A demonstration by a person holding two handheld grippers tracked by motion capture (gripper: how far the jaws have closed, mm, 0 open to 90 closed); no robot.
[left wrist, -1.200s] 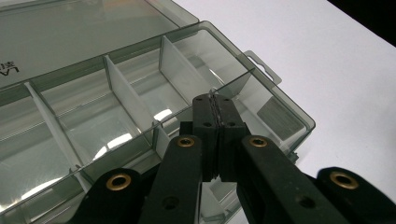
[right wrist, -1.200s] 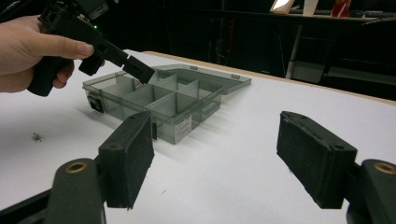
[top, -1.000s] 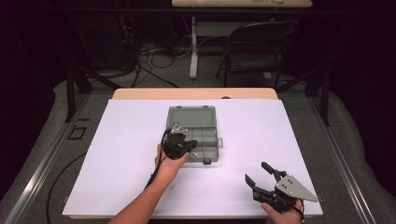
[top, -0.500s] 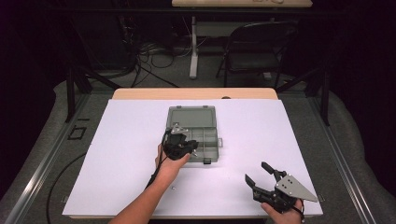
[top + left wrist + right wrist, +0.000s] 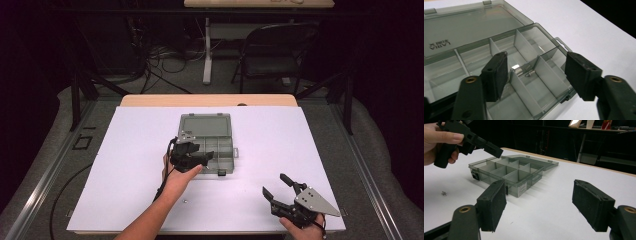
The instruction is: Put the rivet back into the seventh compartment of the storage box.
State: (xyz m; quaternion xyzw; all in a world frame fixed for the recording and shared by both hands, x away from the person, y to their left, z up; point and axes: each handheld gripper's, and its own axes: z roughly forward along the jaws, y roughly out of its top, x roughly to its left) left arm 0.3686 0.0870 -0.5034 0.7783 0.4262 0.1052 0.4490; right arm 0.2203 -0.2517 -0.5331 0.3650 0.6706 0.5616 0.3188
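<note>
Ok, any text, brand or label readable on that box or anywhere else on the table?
Embossed word on the open lid of the compartment box, seen upside down in the left gripper view: too faint to read surely.
White sticker on the box's front wall: print too small to read.
Nothing else carries text.

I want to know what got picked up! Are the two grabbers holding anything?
No, nothing. The left gripper has just opened over the box, a small screw lying below. The right gripper is open.

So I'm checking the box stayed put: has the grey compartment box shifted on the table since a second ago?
No. The grey compartment box sits in the same spot against the white table sheet and its far edge.
</note>
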